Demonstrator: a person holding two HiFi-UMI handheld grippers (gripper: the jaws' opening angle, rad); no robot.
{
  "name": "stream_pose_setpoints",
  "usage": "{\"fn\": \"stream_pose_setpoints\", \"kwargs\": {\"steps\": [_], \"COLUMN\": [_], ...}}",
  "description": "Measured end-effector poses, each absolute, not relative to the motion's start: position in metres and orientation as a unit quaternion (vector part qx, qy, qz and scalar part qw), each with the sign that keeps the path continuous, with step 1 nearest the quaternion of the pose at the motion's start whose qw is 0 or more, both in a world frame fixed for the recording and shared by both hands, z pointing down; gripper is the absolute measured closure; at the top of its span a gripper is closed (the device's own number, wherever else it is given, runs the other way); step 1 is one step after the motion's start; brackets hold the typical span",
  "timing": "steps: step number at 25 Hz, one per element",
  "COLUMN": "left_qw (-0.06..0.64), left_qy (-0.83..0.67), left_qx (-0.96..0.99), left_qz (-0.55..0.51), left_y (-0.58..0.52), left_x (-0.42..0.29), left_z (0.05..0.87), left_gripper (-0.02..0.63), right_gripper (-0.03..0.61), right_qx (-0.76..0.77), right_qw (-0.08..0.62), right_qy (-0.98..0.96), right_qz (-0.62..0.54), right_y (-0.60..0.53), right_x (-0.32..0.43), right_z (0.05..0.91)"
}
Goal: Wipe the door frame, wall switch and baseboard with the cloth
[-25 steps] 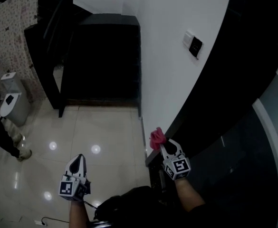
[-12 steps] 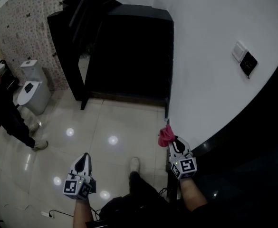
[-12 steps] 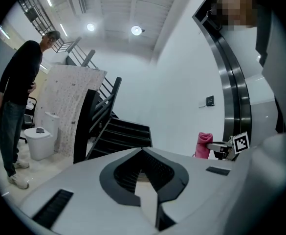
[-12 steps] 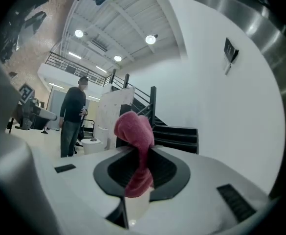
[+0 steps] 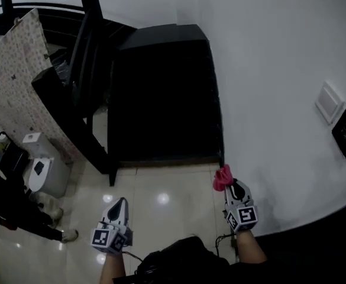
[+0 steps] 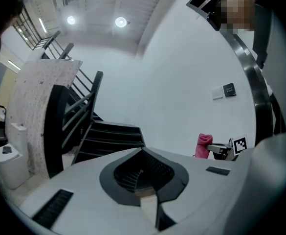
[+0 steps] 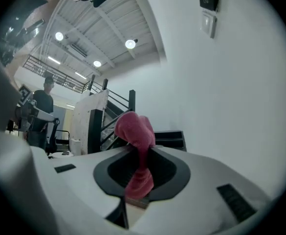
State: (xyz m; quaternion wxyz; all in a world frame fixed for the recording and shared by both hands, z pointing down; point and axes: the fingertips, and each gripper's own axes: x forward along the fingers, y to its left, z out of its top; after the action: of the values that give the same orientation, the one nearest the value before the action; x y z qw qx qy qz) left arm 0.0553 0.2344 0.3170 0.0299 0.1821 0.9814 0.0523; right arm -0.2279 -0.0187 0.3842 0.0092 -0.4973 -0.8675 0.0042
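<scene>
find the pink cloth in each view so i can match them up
Head view: cloth lower middle, at the right gripper's tip, beside the white wall.
Left gripper view: right of centre, before the wall.
Right gripper view: dead centre, clamped between the jaws.
Shared landmark: the wall switch.

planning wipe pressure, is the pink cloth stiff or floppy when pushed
Likely floppy: the pink cloth bunches and droops in the shut right gripper. Probably light, held by one pinch. Should squash flat against the wall.
</scene>
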Motion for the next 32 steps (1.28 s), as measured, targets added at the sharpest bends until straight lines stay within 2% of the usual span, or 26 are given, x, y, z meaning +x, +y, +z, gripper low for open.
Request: {"fn": "stream_pose_setpoints", "kwargs": {"steps": [9,14,18,23,27,32], "left_qw": [0.020,0.025,0.025,0.023,0.020,0.024], "left_qy": [0.997,0.973,0.944,0.885,0.855,0.834], "left_qx": [-0.023,-0.205,-0.312,-0.448,-0.504,-0.536], "left_qz": [0.077,0.104,0.103,0.125,0.120,0.131], "left_y": [0.274,0.248,0.233,0.193,0.174,0.155], "left_x": [-0.180,-0.320,-0.397,-0.456,-0.455,-0.442], "left_z": [0.326,0.340,0.324,0.309,0.306,0.300], "left_gripper": [0.614,0.614,0.614,0.614,0.614,0.614], "right_gripper": [0.520,0.520,0.520,0.520,0.520,0.520], "right_qx": [-0.383,-0.227,-0.112,0.024,0.073,0.097], "right_qw": [-0.019,-0.036,-0.025,-0.040,-0.102,-0.128], "right_qy": [-0.923,-0.968,-0.982,-0.983,-0.975,-0.965], "right_qz": [-0.036,-0.099,-0.148,-0.180,-0.181,-0.205], "right_y": [-0.016,-0.070,-0.093,-0.114,-0.121,-0.134], "right_x": [-0.337,-0.370,-0.384,-0.376,-0.379,-0.379], "right_z": [0.342,0.311,0.286,0.214,0.128,0.052]}}
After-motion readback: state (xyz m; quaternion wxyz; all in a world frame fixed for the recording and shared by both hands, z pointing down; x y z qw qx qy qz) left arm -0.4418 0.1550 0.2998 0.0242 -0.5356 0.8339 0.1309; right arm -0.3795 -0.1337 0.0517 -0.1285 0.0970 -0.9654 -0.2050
